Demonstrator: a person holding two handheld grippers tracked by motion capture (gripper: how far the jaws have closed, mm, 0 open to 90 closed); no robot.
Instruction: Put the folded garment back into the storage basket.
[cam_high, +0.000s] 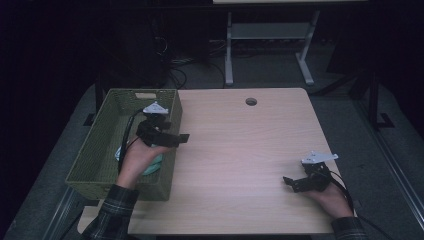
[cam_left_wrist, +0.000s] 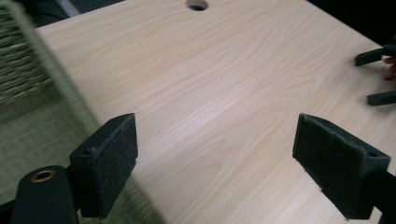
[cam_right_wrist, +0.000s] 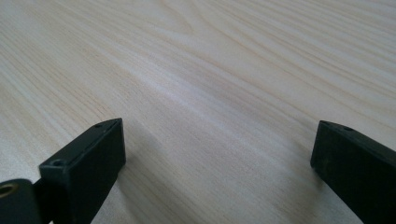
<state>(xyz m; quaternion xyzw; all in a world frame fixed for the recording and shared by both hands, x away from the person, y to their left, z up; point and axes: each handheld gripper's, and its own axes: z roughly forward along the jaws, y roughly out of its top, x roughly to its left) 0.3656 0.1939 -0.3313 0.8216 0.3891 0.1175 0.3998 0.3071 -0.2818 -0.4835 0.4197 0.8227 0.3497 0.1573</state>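
Your left claw (cam_high: 175, 138) is wide open and empty, hanging over the right rim of the green basket (cam_high: 102, 135) at the desk's left edge, jaws aimed right across the bare desk (cam_high: 240, 145). Your right claw (cam_high: 295, 184) is also wide open and empty, low over the near right of the desk, jaws pointing left. The only item I can pick out is a pale teal thing (cam_high: 152, 166) in the basket's near right corner, mostly hidden under your left hand (cam_high: 137, 159); can't tell what it is. Risks as I see them: the left claw sits very close to the basket wall, so a drop or swing could catch a jaw on the weave and drag or tip the basket, which already stands at the desk's left edge. Reaching for the teal thing blind under your own hand could mean a poor grip or pinching the basket floor instead. The cable (cam_high: 131, 125) trailing into the basket could snag the rim. The right claw is near the desk surface, so it could scrape. No brands, labels or writing readable anywhere.
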